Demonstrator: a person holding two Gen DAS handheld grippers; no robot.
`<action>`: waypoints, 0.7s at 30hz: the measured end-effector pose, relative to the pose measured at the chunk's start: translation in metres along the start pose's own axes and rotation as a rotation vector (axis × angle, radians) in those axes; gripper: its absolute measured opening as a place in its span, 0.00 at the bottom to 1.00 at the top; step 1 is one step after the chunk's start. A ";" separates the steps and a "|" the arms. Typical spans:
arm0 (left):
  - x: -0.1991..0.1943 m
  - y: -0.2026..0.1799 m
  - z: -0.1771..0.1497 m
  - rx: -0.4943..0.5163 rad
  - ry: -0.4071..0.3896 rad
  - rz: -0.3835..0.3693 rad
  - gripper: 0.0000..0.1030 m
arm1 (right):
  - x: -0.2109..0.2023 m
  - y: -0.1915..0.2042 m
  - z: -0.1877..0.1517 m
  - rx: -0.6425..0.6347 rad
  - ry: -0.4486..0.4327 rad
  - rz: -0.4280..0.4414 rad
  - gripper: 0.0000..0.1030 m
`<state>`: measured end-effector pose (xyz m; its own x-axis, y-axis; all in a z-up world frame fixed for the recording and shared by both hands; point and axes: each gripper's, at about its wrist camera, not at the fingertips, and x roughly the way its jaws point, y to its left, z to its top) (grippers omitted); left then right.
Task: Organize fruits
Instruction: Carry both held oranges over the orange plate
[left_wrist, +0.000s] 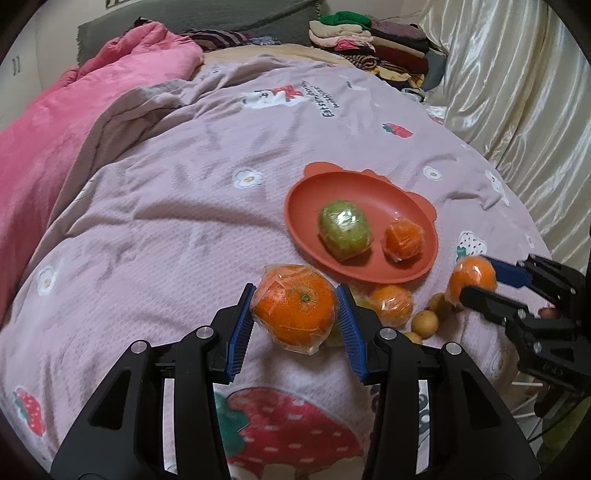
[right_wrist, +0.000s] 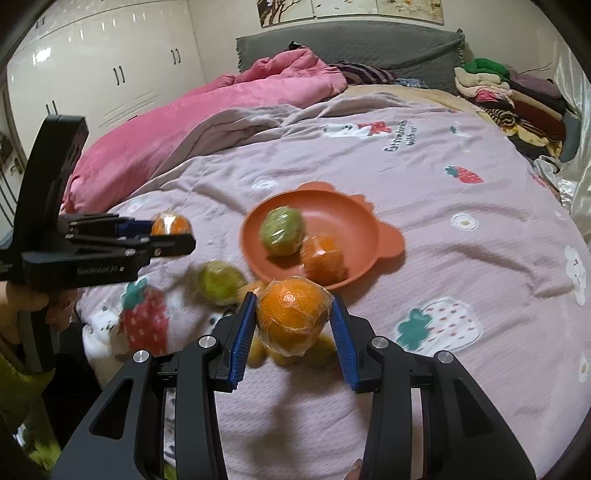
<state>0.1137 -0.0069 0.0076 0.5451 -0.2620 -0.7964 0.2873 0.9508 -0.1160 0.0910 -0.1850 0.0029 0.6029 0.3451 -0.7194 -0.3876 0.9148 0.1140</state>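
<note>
We hold a wrapped orange (left_wrist: 295, 310) clamped in the left gripper (left_wrist: 299, 325), clear of the bed quilt (left_wrist: 166, 221), ready for the orange plate (left_wrist: 295, 221) just ahead, where a green fruit (left_wrist: 345, 229) and a small orange (left_wrist: 403, 240) already sit. The right gripper (right_wrist: 293, 325) pinches another wrapped orange (right_wrist: 291, 317) beside the plate, loose fruits lying below.

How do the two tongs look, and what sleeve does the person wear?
Both the left tongs and the right tongs have black angular frames, silver round bolts and blue ribbed pads. The left body carries small pale lettering. A yellow-green sleeve shows at its handle.
</note>
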 end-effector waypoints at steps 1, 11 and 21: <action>0.003 -0.003 0.002 0.005 0.003 -0.005 0.35 | 0.000 -0.003 0.002 0.000 -0.004 -0.003 0.38; 0.020 -0.021 0.015 0.031 0.024 -0.019 0.35 | 0.009 -0.027 0.023 -0.002 -0.028 -0.012 0.38; 0.035 -0.038 0.025 0.060 0.046 -0.034 0.35 | 0.024 -0.038 0.035 -0.006 -0.023 0.003 0.38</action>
<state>0.1414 -0.0565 -0.0014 0.4980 -0.2852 -0.8190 0.3528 0.9293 -0.1091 0.1443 -0.2044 0.0052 0.6175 0.3531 -0.7029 -0.3936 0.9124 0.1126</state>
